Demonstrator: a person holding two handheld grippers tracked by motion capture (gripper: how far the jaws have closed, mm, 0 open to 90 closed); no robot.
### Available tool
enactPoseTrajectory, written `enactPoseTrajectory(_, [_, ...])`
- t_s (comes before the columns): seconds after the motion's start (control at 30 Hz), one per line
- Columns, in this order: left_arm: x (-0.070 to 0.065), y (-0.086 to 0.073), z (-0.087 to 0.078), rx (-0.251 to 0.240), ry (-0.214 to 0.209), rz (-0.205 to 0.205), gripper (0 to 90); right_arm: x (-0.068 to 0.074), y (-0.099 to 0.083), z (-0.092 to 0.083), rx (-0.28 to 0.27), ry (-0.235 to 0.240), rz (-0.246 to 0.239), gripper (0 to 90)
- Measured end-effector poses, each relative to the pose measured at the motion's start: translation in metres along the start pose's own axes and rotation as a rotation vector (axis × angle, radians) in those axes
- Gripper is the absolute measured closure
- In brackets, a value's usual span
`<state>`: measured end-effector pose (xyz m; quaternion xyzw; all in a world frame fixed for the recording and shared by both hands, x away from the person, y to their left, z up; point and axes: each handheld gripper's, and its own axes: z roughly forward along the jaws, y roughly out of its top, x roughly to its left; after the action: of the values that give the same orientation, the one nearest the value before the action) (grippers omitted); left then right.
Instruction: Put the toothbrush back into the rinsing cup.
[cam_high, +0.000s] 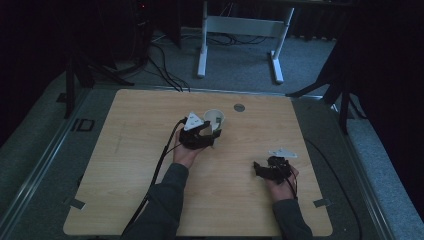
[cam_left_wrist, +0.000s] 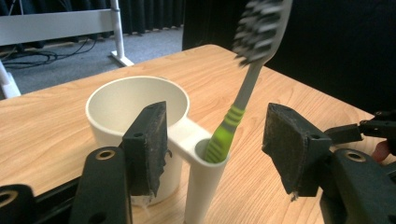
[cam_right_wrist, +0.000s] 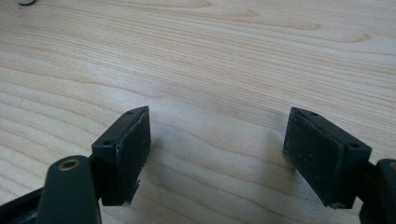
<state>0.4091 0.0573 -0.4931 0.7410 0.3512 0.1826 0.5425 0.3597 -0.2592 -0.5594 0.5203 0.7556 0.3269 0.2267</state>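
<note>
Your toothbrush (cam_left_wrist: 233, 122) is standing in the narrow side tube of the white cup (cam_left_wrist: 140, 100), which is sitting on the table (cam_high: 150, 165) a little beyond the middle; its long axis is running nearly upright, green grip end down in the tube, bristle head up and leaning slightly to the right in the left gripper view. You are holding your left gripper (cam_high: 212, 134) right at the cup with its jaws released and spread wide: in its own view one pad is sitting in front of the cup's wall and the other is standing clear to the right of the brush, so the handle is between them with neither pad pressing on it. Farther right, your right gripper (cam_high: 256, 167) is resting low over bare wood, well apart from the cup, jaws likewise wide apart and gripping nothing. Beyond the table's far edge, a white desk frame (cam_high: 240, 35) and cables (cam_high: 165, 65) are lying on the grey floor.
</note>
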Motion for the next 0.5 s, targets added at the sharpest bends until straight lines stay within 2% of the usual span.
enactPoseTrajectory(0.3, [0.007,-0.009,-0.007,0.016,0.031,-0.047,38.7,0.000,0.000,0.000,-0.003,-0.001,-0.003,22.8])
enactPoseTrajectory(0.43, [0.013,-0.018,-0.014,0.038,0.053,-0.070,38.7,0.000,0.000,0.000,-0.001,0.000,0.001,22.8])
enactPoseTrajectory(0.5, [0.016,-0.024,-0.020,0.049,0.073,-0.094,39.4,0.000,0.000,0.000,-0.001,0.000,0.001,22.8])
